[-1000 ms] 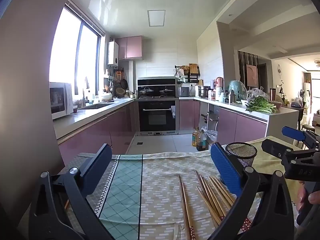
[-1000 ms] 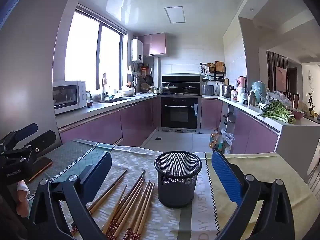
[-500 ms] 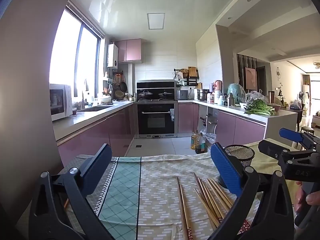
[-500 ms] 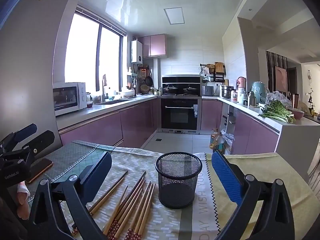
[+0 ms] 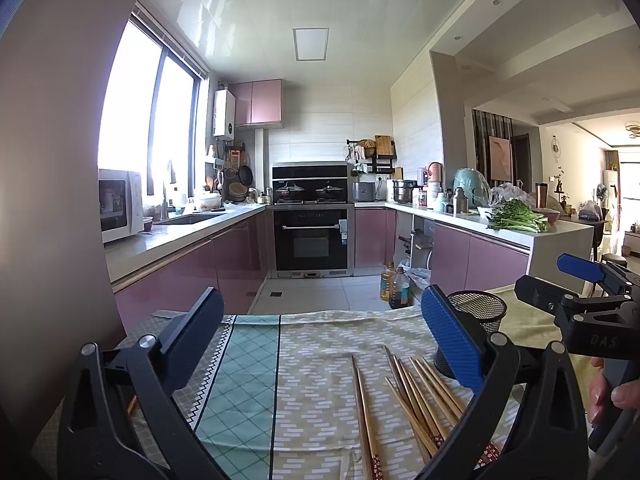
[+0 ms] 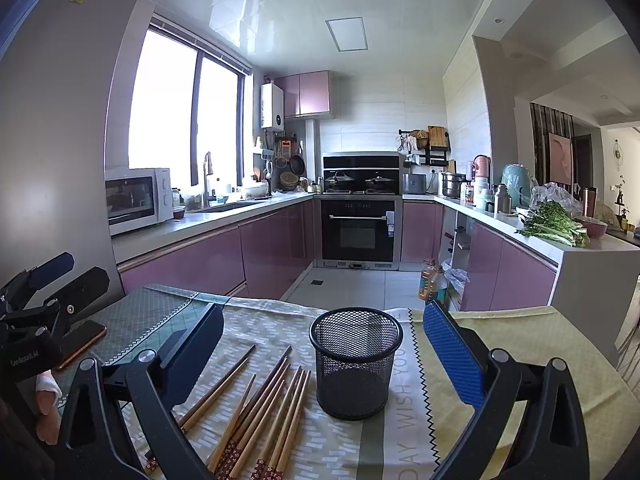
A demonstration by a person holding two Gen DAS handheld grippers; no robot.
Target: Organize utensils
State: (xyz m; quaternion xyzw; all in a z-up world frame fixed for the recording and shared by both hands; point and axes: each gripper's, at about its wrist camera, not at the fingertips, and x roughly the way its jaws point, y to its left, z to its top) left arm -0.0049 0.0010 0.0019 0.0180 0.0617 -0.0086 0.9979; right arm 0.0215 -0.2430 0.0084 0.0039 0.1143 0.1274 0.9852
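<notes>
Several wooden chopsticks (image 6: 260, 412) lie loose on the tablecloth, left of an empty black mesh cup (image 6: 355, 364). In the left wrist view the chopsticks (image 5: 416, 400) lie right of centre and the mesh cup (image 5: 478, 312) is partly hidden behind my right finger. My left gripper (image 5: 320, 332) is open and empty above the cloth. My right gripper (image 6: 320, 344) is open and empty, with the cup between its fingers and a little ahead. Each gripper shows in the other's view: the right gripper (image 5: 580, 304) and the left gripper (image 6: 44, 304).
The table carries a patterned cloth (image 5: 320, 360) with a teal panel (image 5: 240, 380) on the left and a yellow cloth (image 6: 520, 344) on the right. A phone (image 6: 82, 340) lies at the table's left. Kitchen counters and an oven (image 6: 358, 232) stand beyond the far edge.
Both views have tilted slightly upward; the chopsticks and cup sit a little lower in frame. Both grippers stay open and nothing on the table has moved.
</notes>
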